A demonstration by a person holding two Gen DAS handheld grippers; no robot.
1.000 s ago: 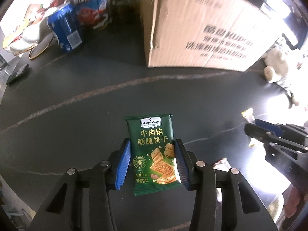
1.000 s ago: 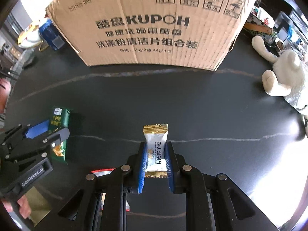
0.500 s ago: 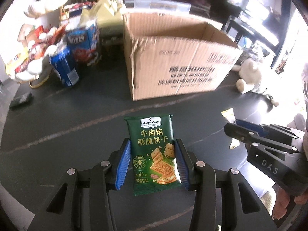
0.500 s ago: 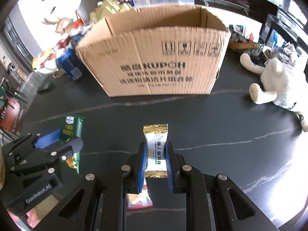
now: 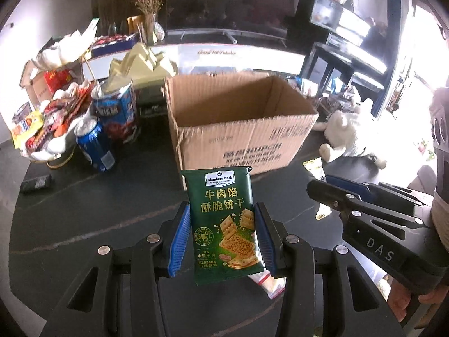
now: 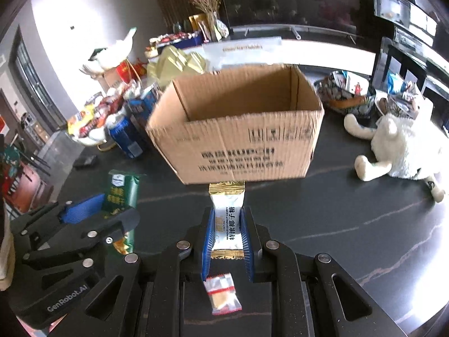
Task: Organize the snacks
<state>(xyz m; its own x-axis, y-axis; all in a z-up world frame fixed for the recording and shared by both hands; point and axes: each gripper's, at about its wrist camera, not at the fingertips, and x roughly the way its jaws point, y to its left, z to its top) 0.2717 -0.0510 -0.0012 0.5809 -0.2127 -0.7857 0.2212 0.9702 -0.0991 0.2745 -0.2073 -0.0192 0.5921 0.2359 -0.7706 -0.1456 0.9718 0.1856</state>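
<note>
My left gripper (image 5: 221,216) is shut on a green biscuit packet (image 5: 223,219), held upright above the dark table. My right gripper (image 6: 226,219) is shut on a small white and gold candy packet (image 6: 227,213). An open cardboard box (image 5: 238,129) stands ahead of both; its inside (image 6: 241,95) looks empty. From the right wrist view the left gripper (image 6: 112,213) with the green packet (image 6: 122,191) is at the left. In the left wrist view the right gripper (image 5: 322,188) holds the candy (image 5: 315,168) at the right. A small clear sachet (image 6: 223,293) lies on the table below.
Blue cans (image 5: 95,146) and a heap of snack bags (image 5: 50,123) crowd the table's left side. A white plush toy (image 6: 404,146) lies right of the box. A patterned bowl (image 6: 348,98) sits behind it. A small dark object (image 5: 36,182) lies at the left.
Both grippers have risen with their packets and tilted up. The box, seen only by its front wall before, now shows its open top and inside.
</note>
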